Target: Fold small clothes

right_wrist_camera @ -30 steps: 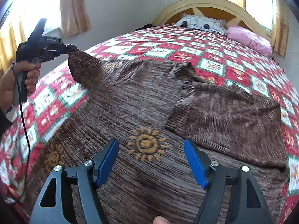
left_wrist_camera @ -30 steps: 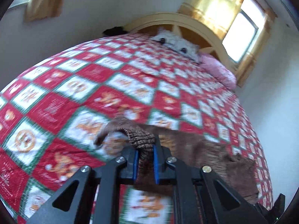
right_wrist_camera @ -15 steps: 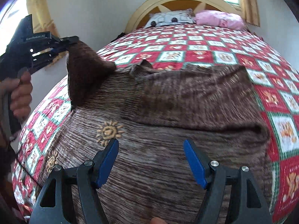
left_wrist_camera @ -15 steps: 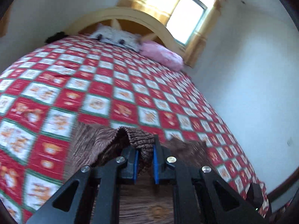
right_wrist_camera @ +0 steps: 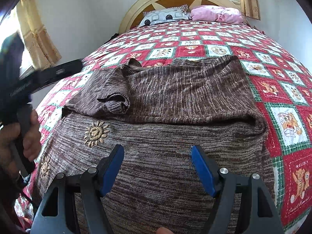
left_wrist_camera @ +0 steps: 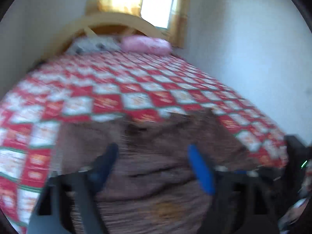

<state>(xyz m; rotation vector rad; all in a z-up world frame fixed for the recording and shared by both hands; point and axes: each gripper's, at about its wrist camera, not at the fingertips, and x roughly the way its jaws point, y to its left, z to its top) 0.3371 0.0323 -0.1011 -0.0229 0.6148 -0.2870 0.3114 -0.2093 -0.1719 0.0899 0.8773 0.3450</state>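
Left gripper (left_wrist_camera: 153, 165): jaws opening, nothing between them, poised over the brown sweater (right_wrist_camera: 175, 101). Right gripper (right_wrist_camera: 157, 167): jaws wide apart, empty, above the sweater's lower part. Sweater lies on the red checked quilt (right_wrist_camera: 273, 89), both sleeves folded across its body.

Bed (right_wrist_camera: 276, 89) under me, red-green-white patchwork quilt covering it; brown knit sweater (right_wrist_camera: 175, 101) flat on quilt, both sleeves folded in over its upper part, sun motifs on body; at head end grey-white pillow (right_wrist_camera: 165, 16) beside pink pillow (right_wrist_camera: 216, 14), both against curved cream headboard (right_wrist_camera: 136, 9); left view blurred, same bed.
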